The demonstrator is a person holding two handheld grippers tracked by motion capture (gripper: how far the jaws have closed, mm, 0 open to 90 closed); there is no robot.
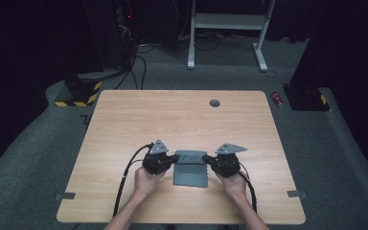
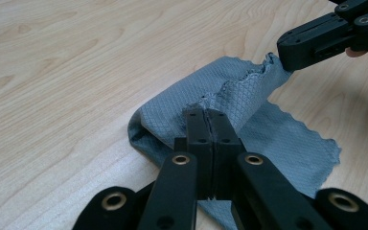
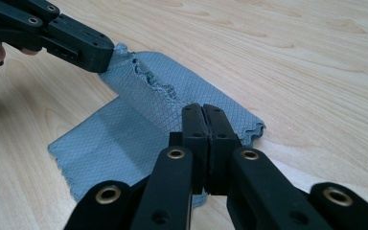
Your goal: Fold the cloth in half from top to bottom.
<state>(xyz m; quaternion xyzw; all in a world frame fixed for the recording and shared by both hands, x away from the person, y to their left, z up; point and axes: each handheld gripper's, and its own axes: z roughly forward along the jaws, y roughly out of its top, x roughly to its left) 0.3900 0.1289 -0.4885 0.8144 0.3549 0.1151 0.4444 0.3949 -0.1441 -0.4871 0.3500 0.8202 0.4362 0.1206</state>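
Observation:
A grey quilted cloth (image 1: 190, 168) lies near the front middle of the wooden table (image 1: 124, 124), its far part folded over toward me. My left gripper (image 1: 175, 158) is shut on the wavy folded edge at the cloth's left. In the left gripper view the closed jaws (image 2: 208, 116) pinch the puckered hem of the cloth (image 2: 230, 91). My right gripper (image 1: 206, 159) is shut on the same edge at the right. Its view shows the jaws (image 3: 203, 111) closed on the cloth (image 3: 124, 129), with the left gripper (image 3: 100, 55) holding the other corner.
A round grey grommet (image 1: 214, 103) sits near the table's far edge. Two bits of tape (image 1: 66, 196) (image 1: 297, 194) mark the front corners. On the floor beyond are a red can (image 1: 278, 99), a striped base (image 1: 79, 96) and a white desk frame (image 1: 227, 21).

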